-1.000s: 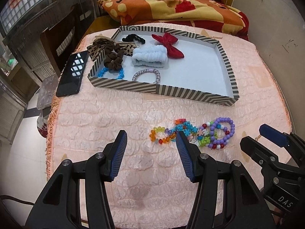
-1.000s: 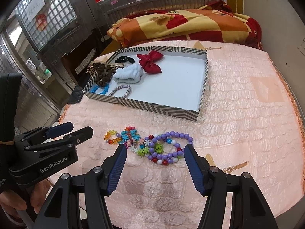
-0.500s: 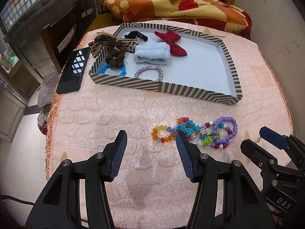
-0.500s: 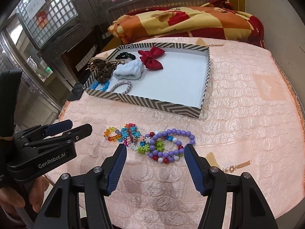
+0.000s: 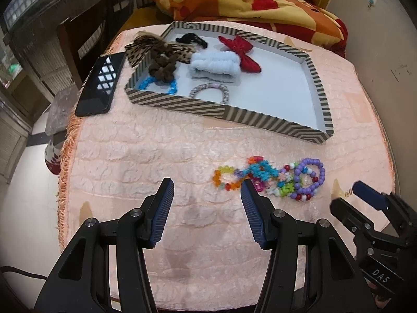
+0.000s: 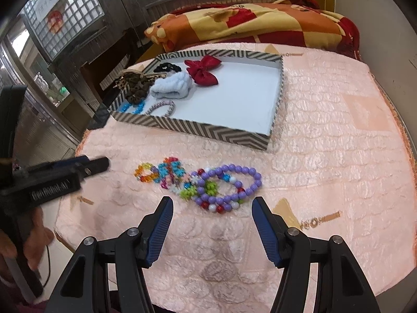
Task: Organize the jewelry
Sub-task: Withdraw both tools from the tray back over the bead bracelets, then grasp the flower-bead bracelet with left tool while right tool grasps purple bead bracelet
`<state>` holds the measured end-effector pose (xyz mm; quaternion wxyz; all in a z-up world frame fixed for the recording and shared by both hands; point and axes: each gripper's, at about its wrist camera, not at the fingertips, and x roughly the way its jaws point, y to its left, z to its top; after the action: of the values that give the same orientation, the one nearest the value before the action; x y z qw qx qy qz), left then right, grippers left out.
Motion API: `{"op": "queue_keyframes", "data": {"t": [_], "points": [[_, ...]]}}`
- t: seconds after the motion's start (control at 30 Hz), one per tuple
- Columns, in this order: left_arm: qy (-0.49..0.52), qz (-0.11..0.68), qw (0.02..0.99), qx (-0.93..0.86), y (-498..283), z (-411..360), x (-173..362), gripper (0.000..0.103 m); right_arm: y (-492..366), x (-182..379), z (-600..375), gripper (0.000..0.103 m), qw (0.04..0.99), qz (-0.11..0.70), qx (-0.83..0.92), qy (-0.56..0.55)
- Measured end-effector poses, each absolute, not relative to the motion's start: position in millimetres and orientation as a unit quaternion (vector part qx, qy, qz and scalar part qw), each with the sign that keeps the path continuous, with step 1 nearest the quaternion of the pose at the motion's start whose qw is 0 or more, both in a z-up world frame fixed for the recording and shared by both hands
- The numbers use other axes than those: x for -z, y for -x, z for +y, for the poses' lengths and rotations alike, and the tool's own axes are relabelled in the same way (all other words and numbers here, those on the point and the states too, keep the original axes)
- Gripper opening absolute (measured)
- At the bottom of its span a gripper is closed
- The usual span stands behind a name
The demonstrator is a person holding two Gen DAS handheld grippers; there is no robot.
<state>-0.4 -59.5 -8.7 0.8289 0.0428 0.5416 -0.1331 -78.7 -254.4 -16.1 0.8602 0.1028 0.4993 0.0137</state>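
Several bead bracelets lie in a row on the pink tablecloth: an orange one [image 5: 224, 179], a blue one [image 5: 262, 170], a purple one [image 5: 310, 180]. In the right wrist view they show as orange [image 6: 145, 173], blue [image 6: 169, 170] and purple [image 6: 229, 186]. A striped tray [image 5: 224, 109] behind them holds a red bow [image 5: 242, 52], a pale blue band [image 5: 216, 66], a brown scrunchie [image 5: 163, 67], a blue bracelet [image 5: 172, 86] and a silver bracelet [image 5: 209, 90]. My left gripper [image 5: 207, 191] is open, just left of the bracelets. My right gripper [image 6: 212, 210] is open, just in front of the purple bracelet.
A black phone [image 5: 101, 83] lies left of the tray [image 6: 192, 127]. A folded red and yellow blanket [image 5: 247, 0] lies behind the table. The table edge with orange fringe [image 5: 65, 161] runs along the left. A wall stands at the right.
Both grippers have drawn back and up a little, so the bracelets and tray sit farther off. Both stay open. The left gripper shows blurred in the right wrist view.
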Motion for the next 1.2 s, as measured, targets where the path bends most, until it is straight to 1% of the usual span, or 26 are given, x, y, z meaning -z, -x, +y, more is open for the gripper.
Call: {"op": "queue_keyframes", "data": {"t": [0.3, 0.7, 1.0, 1.07, 1.1, 1.13, 1.2], "points": [[-0.022, 0.556, 0.823, 0.118, -11.4, -33.3, 16.5, 0.053, 84.4, 35.7, -274.3, 0.06, 0.849, 0.513, 0.004, -0.129], [0.006, 0.593, 0.787, 0.17, -21.9, -81.3, 27.5, 0.053, 84.6, 38.5, -285.6, 0.06, 0.847, 0.512, 0.025, -0.14], [-0.005, 0.628, 0.761, 0.165, -33.3, -117.2, 49.5, 0.053, 85.8, 40.8, -298.1, 0.06, 0.845, 0.512, 0.034, -0.151], [-0.009, 0.634, 0.756, 0.166, -34.5, -122.2, 53.6, 0.041, 83.7, 41.0, -300.1, 0.06, 0.845, 0.512, 0.034, -0.151], [-0.011, 0.637, 0.753, 0.168, -34.5, -124.3, 55.2, 0.029, 82.5, 41.0, -300.4, 0.06, 0.845, 0.511, 0.034, -0.151], [-0.014, 0.639, 0.75, 0.17, -34.8, -126.5, 56.5, 0.022, 81.4, 41.0, -301.2, 0.06, 0.846, 0.511, 0.033, -0.151], [-0.015, 0.635, 0.753, 0.172, -36.0, -127.7, 56.2, 0.014, 77.2, 42.1, -303.0, 0.06, 0.846, 0.509, 0.033, -0.152]]}}
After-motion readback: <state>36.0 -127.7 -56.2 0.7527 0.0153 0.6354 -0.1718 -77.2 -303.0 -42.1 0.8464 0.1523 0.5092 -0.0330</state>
